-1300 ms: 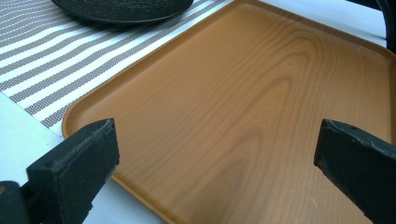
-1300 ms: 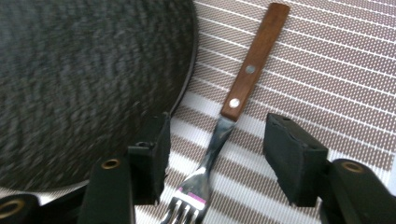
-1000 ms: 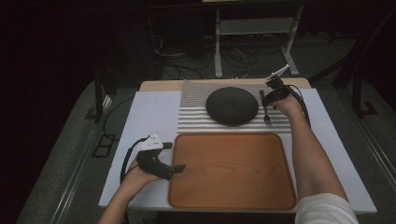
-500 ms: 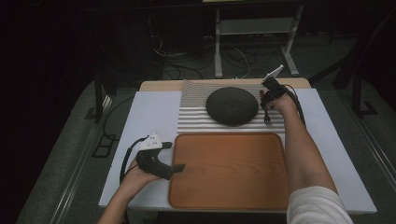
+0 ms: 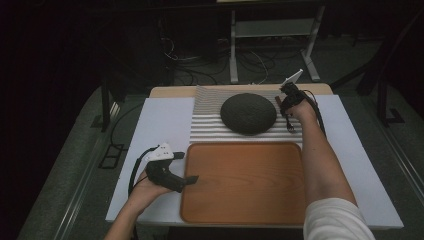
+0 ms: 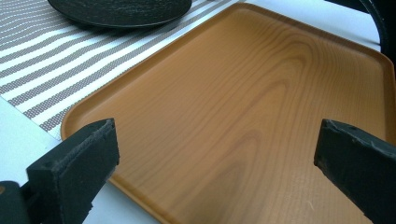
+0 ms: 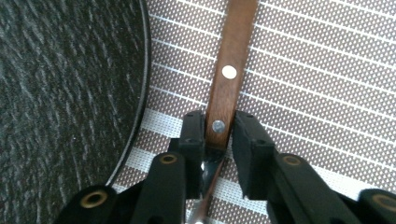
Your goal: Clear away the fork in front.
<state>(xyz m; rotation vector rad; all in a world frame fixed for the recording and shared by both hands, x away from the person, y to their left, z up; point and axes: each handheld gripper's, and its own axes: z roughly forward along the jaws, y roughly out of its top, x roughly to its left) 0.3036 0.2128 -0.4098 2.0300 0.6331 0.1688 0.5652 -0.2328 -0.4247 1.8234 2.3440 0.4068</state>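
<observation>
The right hand-held gripper (image 7: 219, 128) has just been closing and now its two black jaws press on both sides of a brown wooden handle (image 7: 229, 70) with two metal rivets. This is the handle of a piece of cutlery; below the jaws a thin metal part goes on, but which kind of cutlery it is I cannot tell for sure. The handle lies on the striped mat (image 7: 327, 70), just beside the rim of the dark plate (image 7: 60, 93), and it does not touch the plate.

In the high view the right hand-held gripper (image 5: 288, 100) is at the right edge of the plate (image 5: 248, 113), at the far side of the surface (image 5: 160, 120), and the forearm reaches over the right side of the tray (image 5: 243, 182). The mat (image 5: 210, 125) lies under the plate and just beyond the tray.

The left hand-held gripper (image 5: 187, 180) rests at the near left, with its tip at the left rim of the tray. In its own view the jaws stand wide apart with nothing between them, and the wooden tray (image 6: 261, 107) lies in front of them with a bare inside. The mat (image 6: 56, 65) and the plate (image 6: 121, 9) are farther off
</observation>
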